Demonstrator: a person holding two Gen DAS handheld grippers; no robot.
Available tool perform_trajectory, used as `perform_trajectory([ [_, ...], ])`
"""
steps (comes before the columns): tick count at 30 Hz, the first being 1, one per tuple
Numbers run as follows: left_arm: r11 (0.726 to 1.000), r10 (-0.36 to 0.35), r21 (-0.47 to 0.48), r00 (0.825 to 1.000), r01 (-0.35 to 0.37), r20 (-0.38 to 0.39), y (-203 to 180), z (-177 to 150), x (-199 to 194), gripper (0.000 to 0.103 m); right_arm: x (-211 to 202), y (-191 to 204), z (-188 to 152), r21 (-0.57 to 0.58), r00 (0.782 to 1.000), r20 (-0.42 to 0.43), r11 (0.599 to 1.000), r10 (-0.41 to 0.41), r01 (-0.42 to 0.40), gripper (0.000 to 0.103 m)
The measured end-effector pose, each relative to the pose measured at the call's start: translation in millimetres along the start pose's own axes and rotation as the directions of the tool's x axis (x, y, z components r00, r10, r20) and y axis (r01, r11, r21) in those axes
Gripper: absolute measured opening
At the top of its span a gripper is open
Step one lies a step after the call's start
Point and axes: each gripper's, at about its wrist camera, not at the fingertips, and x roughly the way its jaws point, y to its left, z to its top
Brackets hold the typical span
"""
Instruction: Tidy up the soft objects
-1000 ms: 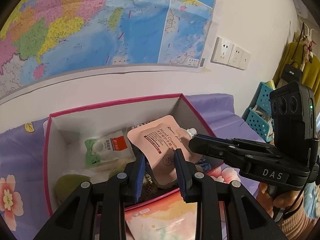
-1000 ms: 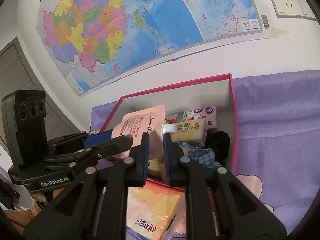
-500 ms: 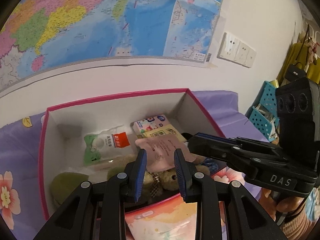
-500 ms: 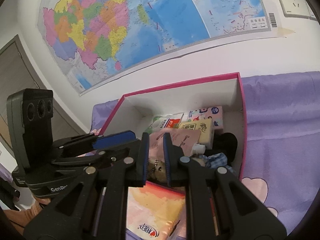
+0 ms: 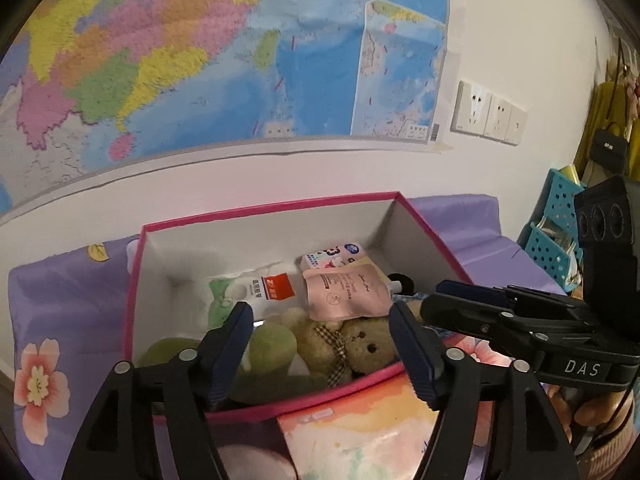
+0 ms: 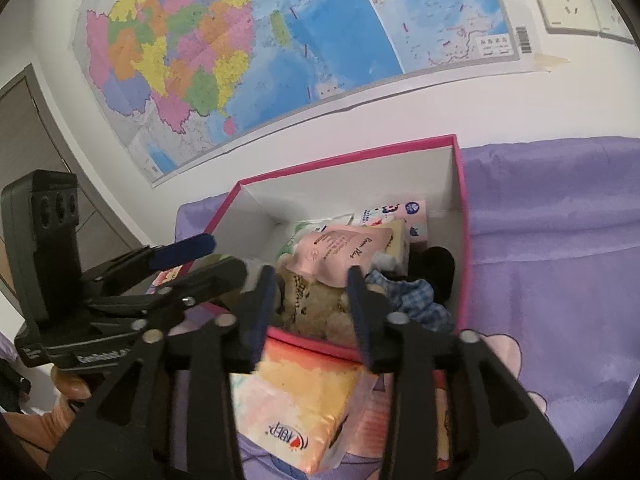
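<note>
I just let go of the pink pouch (image 5: 347, 295). A moment ago my left gripper (image 5: 320, 338) was pinching it over the box (image 5: 260, 214). Now both of its fingers are spread wide and hold nothing. My right gripper (image 6: 312, 304) was nearly closed a moment ago, and now it is wide apart and empty too.

The pouch lies inside the box, near the right wall. It rests on top of the teddy bear (image 5: 352, 346) and leans on the tissue pack (image 5: 334, 254) in the far right corner. A white bag (image 5: 252, 290) lies by the back wall, and a green toy (image 5: 272, 346) sits at the front beside the bear.

So I think the pouch is done. A bright pack (image 6: 296, 404) lies outside, touching the box's front edge, right under my grippers. I think that one goes in next.
</note>
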Motion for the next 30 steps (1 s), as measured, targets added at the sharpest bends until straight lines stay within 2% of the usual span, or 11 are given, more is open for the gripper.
perform_trajectory([
  [4, 1.000, 0.025, -0.005, 0.999, -0.025, 0.037, -1.2, -9.2, -20.0, 0.085, -13.6, 8.3, -8.4, -0.031, 0.999, 0.020, 0.999, -0.026, 0.026, 0.053],
  [6, 0.999, 0.035, -0.002, 0.998, -0.035, 0.056, -3.1, -14.6, -30.3, 0.087, -21.2, 14.0, -14.4, -0.053, 0.998, 0.031, 0.997, -0.046, 0.048, 0.061],
  [9, 0.999, 0.053, -0.007, 0.995, -0.052, 0.086, -5.0, -26.1, -48.7, 0.102, -33.6, 25.1, -25.5, -0.094, 0.995, 0.053, 0.991, -0.087, 0.092, 0.068],
  [10, 0.998, 0.063, -0.007, 0.992, -0.062, 0.106, -6.5, -31.2, -56.2, 0.103, -38.0, 29.1, -29.8, -0.108, 0.993, 0.063, 0.988, -0.101, 0.108, 0.070],
  [13, 0.995, 0.103, -0.013, 0.987, -0.102, 0.127, -9.2, -43.3, -70.9, 0.103, -49.7, 41.8, -43.3, -0.145, 0.985, 0.096, 0.977, -0.144, 0.156, 0.085],
  [17, 0.988, 0.155, -0.043, 0.981, -0.151, 0.116, -7.4, -65.2, -81.4, 0.103, -60.7, 64.2, -65.8, -0.226, 0.970, 0.132, 0.947, -0.204, 0.230, 0.090],
  [19, 0.986, 0.158, -0.071, 0.983, -0.151, 0.093, -3.9, -75.9, -83.3, 0.103, -64.6, 72.9, -78.3, -0.247, 0.962, 0.144, 0.933, -0.233, 0.263, 0.095],
  [24, 0.975, 0.204, -0.104, 0.977, -0.198, 0.055, 1.6, -100.0, -88.9, 0.103, -70.0, 86.0, -105.2, -0.281, 0.950, 0.148, 0.910, -0.273, 0.305, 0.096],
  [30, 0.966, 0.247, -0.093, 0.968, -0.242, 0.042, -4.2, -119.4, -93.9, 0.103, -71.4, 92.2, -122.8, -0.273, 0.958, 0.116, 0.919, -0.261, 0.283, 0.096],
])
